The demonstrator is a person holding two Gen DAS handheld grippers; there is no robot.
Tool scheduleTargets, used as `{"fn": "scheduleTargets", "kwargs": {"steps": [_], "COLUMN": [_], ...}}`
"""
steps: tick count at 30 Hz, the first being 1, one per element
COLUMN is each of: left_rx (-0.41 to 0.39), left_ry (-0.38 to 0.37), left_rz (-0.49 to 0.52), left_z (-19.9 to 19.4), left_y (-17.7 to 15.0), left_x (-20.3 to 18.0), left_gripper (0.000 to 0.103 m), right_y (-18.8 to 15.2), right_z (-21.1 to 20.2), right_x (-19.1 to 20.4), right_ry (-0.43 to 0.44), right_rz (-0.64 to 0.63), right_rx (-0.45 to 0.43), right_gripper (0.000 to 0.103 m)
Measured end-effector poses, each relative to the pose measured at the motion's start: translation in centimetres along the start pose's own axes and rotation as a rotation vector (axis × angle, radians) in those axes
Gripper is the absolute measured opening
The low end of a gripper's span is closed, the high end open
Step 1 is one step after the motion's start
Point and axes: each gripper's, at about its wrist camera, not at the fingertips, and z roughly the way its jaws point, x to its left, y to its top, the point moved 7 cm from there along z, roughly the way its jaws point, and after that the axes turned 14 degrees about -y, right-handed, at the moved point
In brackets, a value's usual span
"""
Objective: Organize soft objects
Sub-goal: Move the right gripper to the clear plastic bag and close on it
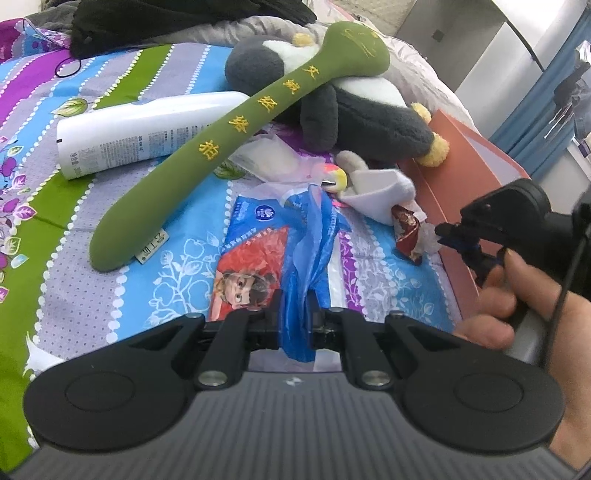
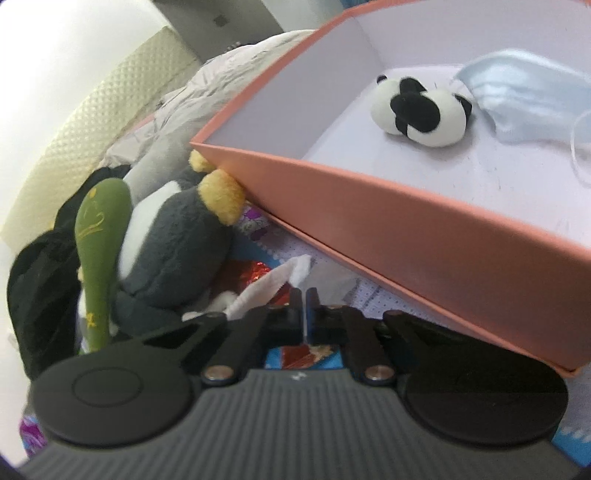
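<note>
**Two grippers over a cluttered bed, beside an open box**

Between the fingers of the left gripper (image 1: 295, 317) a strip of blue plastic film (image 1: 310, 236) is pinched, the jaws closed onto it. The film runs forward onto a blue-and-red tissue pack (image 1: 255, 254) lying flat on the striped, flowered bedsheet (image 1: 92, 221). Ahead of the pack, a green plush mallet (image 1: 221, 144) lies aslant, its head resting on a grey-and-white plush penguin (image 1: 354, 114) and its shaft crossing a white bottle (image 1: 140, 129) on its side. A small white plush (image 1: 373, 192) and a red wrapper (image 1: 406, 229) lie just beside the wall of the pink box (image 1: 465, 177).

The right gripper (image 2: 305, 314), seen from the left wrist with a hand on its grip, hovers near that wall; its jaws stand nearly together, a thin white sliver showing in the gap, and whether anything is gripped cannot be told.

Bare sheet lies to the left of the mallet. Crumpled grey bedding (image 2: 207, 92) and a dark garment (image 1: 177, 18) bound the far edge.

Inside the box, on its white floor, a panda plush (image 2: 421, 110) lies touching pale blue satin cloth (image 2: 524, 92).
</note>
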Motion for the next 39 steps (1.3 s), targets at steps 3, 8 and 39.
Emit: {"fn": "scheduleTargets", "kwargs": {"steps": [3, 8, 39], "left_rx": [-0.005, -0.011, 0.051], "left_ry": [0.013, 0.023, 0.006], "left_rz": [0.003, 0.000, 0.053], "left_z": [-0.4, -1.4, -2.2], "left_y": [-0.3, -1.2, -4.4], "left_x": [-0.1, -0.1, -2.2], "left_gripper": [0.013, 0.013, 0.046], "right_y": [-0.1, -0.5, -6.3], "right_z": [-0.7, -2.3, -5.5], "right_x": [-0.4, -1.9, -5.9], "right_ry": [0.010, 0.036, 0.148], "right_rz": [-0.039, -0.107, -0.564], "right_rx": [0.010, 0.033, 0.084], "right_gripper": [0.005, 0.005, 0.044]}}
